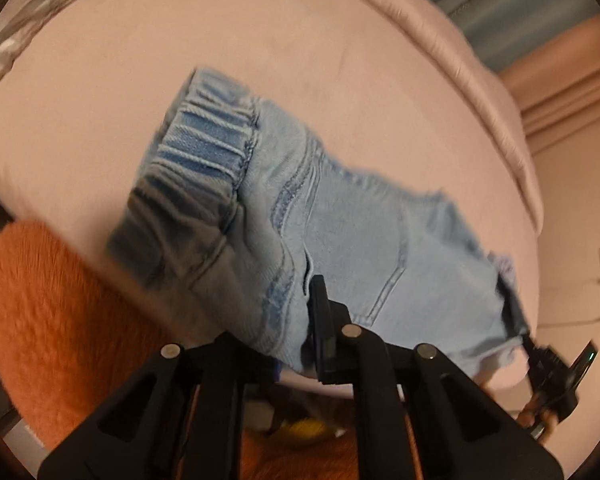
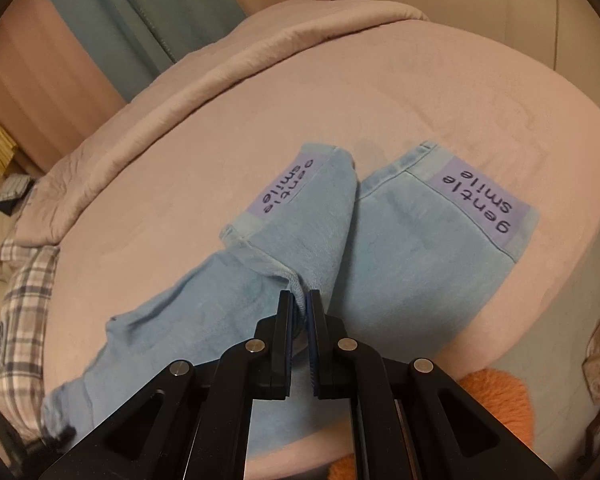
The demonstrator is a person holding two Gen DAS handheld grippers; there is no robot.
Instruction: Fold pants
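Pink bed point(image 2: 440, 92): pants point(image 2: 400, 264) cuffs w/ "gentle smile" labels point(image 2: 480, 200).

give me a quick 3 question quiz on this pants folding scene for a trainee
1. True or false: the right gripper is shut on the pants.
2. Which words are printed on the purple patch near each leg's end?
A. happy day
B. gentle smile
C. soft touch
3. Fill in: the pants lie on a pink ___.

Key
1. True; its fingers pinch a fold of the blue cloth.
2. B.
3. Sheet; in the left wrist view the left gripper also grips the cloth below the waistband.
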